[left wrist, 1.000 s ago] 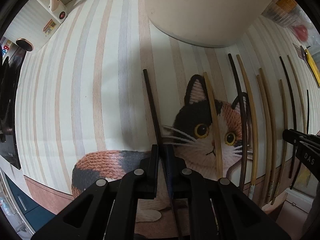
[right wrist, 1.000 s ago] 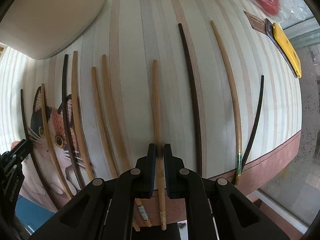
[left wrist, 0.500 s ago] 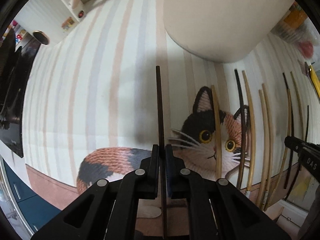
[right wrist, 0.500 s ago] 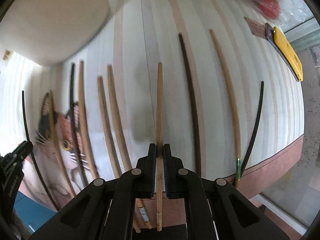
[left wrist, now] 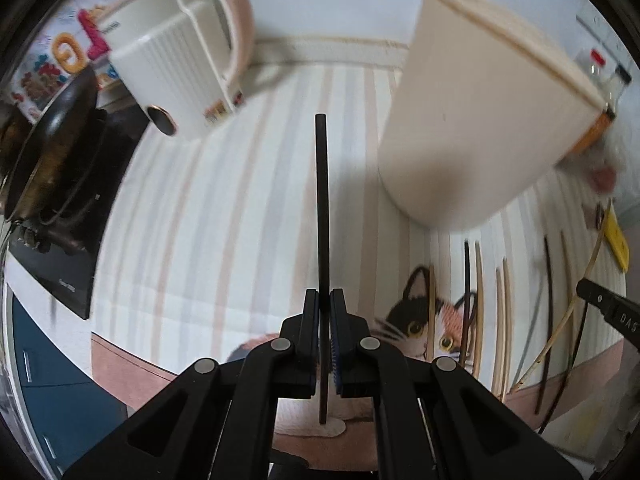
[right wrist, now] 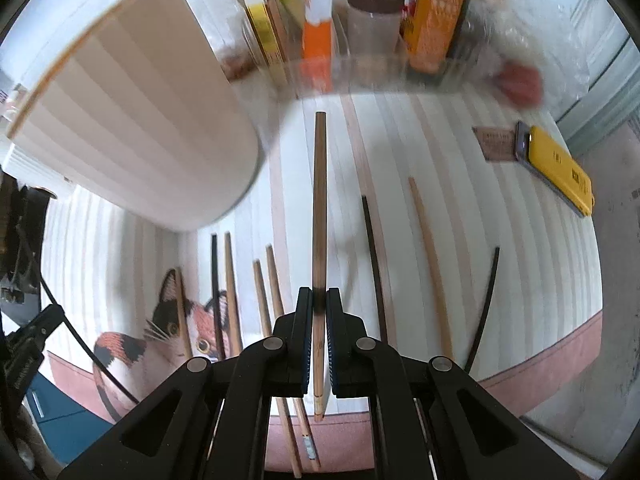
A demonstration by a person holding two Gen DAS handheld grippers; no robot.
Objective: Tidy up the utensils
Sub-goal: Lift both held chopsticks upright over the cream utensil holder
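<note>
Your striped mat (left wrist: 224, 216) with its cat picture lies bare at the left, ending at a pink border. Your left gripper (left wrist: 325, 312), pointing steeply down, pinches a black chopstick (left wrist: 321, 208), with the cream holder (left wrist: 480, 128) just right. Your right gripper (right wrist: 319, 312) clamps a wooden chopstick (right wrist: 320, 200); only its view shows the jars behind and the yellow case (right wrist: 560, 168).

Black chopstick (left wrist: 322, 216), wooden chopstick (right wrist: 319, 208) lifted; others (right wrist: 430, 264) on mat.
</note>
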